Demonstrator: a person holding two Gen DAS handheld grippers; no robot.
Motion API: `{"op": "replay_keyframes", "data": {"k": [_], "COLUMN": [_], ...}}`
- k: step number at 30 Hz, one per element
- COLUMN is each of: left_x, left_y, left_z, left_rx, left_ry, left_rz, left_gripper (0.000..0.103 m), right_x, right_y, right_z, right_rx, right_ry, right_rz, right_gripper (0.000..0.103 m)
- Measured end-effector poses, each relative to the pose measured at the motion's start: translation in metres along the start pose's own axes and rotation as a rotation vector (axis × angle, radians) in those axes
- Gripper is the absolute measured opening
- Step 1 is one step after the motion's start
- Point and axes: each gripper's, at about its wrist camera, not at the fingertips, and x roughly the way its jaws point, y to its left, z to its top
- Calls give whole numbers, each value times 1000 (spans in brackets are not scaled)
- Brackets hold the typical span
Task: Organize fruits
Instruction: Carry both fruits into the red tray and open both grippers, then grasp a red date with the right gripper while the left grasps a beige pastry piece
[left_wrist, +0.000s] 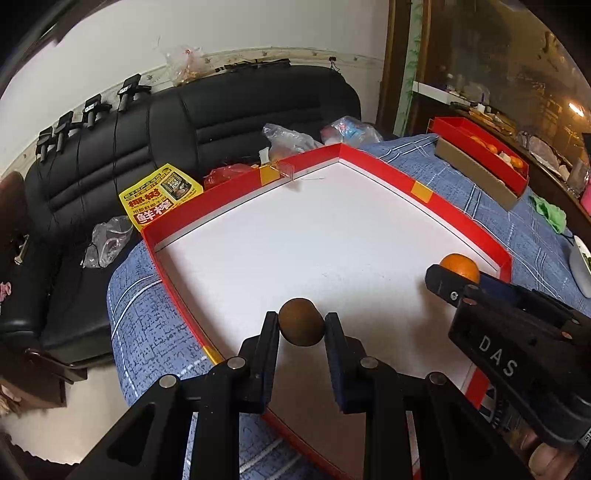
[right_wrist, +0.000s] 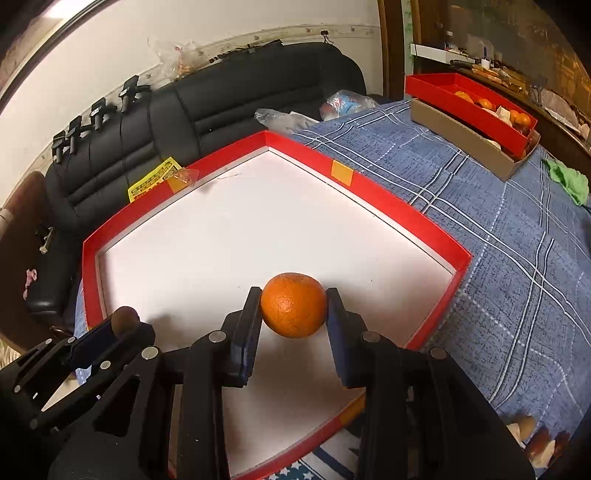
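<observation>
Orange (right_wrist: 293, 305) | pinched by right gripper (right_wrist: 293, 308), lower centre, over red tray (right_wrist: 388, 194) for placing | left gripper (left_wrist: 301, 326) pinches brown fruit (left_wrist: 301, 322), likewise.

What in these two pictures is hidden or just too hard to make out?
- Orange, left view: mostly hidden behind the right hand-held gripper.
- Brown fruit, right view: only its top shows above the left hand-held gripper; its kind is unclear.
- Contents of the far red box, both views: too small, partly behind its wall.
- Whether either fruit touches the white tray: cannot tell.
</observation>
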Motion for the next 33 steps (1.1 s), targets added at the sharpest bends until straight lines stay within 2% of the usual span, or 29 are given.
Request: {"op": "replay_keyframes", "data": {"k": [11,16,17,18,19,23,29,33], "left_x": [8,9,9,9,9,0,-23,-46], "left_y": [-2,2,3,5,5,-1,-6,-13], "left_z": [2,3,3,3,3,0,-6,-14], "left_rx": [-4,-28,-36,-46,-45,-29,-38,-29], "left_ry": [-3,13,21,28,26,24,-2,-40], "left_rz": [40,34,31,37,28,20,6,-29], "left_gripper": [24,26,41,47,49,66,67,67], "right_x": [13,16,15,12,9,-17,-65,-114], "right_y": [-5,-6,-8,-9,-10,-17,-28,-55], "right_z": [3,1,1,1,1,1,-15,-44], "right_rx": [20,18,18,17,18,37,32,62], "right_ry": [21,43,43,38,33,-3,-61,-124], "right_rz": [-20,-41,-51,-56,-56,-32,-39,-63], "right_gripper": [33,36,41,63,75,81,81,81]}}
